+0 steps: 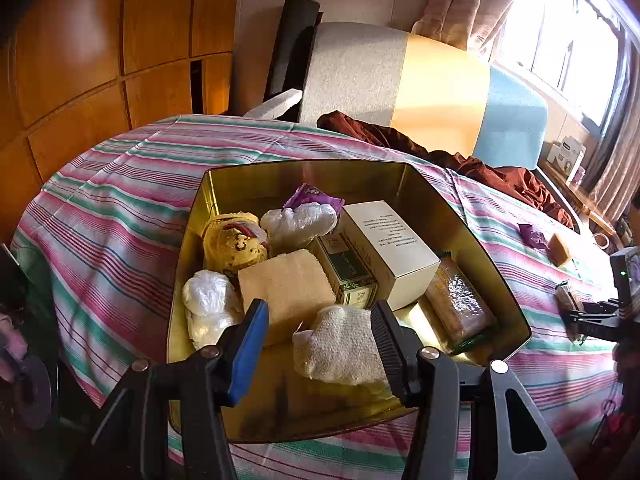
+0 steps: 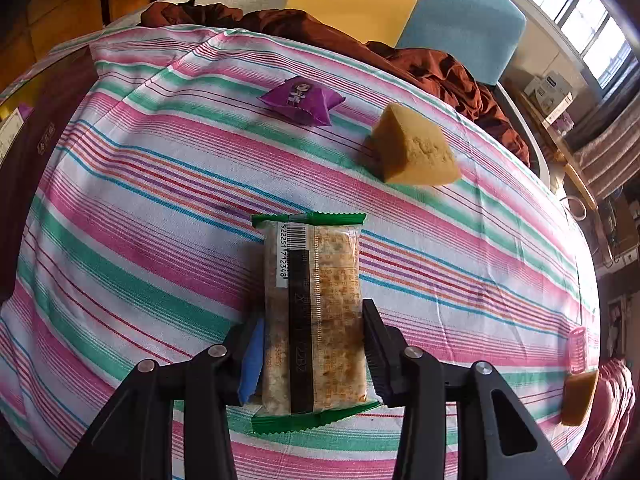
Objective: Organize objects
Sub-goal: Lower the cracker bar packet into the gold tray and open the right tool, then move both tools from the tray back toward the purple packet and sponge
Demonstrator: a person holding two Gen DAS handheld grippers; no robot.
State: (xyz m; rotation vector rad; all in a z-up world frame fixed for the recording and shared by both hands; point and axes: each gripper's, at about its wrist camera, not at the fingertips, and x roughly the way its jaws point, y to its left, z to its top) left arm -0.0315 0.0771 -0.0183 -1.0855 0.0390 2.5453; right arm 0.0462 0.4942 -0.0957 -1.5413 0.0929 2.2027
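Cracker pack [image 2: 316, 312] sits on the striped sheet [image 2: 132, 216], right gripper [image 2: 314, 354] clamping its near end. Lift level, carry toward 9 o'clock into the gold tin [image 1: 496, 264]; left gripper [image 1: 320, 344] hangs wide, empty, above the gauze bundle [image 1: 340, 344].

Bright daylight floods from the blown-out window [image 1: 560, 32]; fisheye bending and dark corners frame both views.

- Pink, green, white and blue striped bedsheet [image 2: 160, 184]
- Shiny gold metal tin [image 1: 472, 240]
- Purple snack pouch with cartoon figure [image 2: 302, 100]
- Tan sponge block [image 2: 416, 152]
- Green-edged clear cracker packet [image 2: 316, 312]
- Rust-brown crumpled cloth [image 2: 440, 68]
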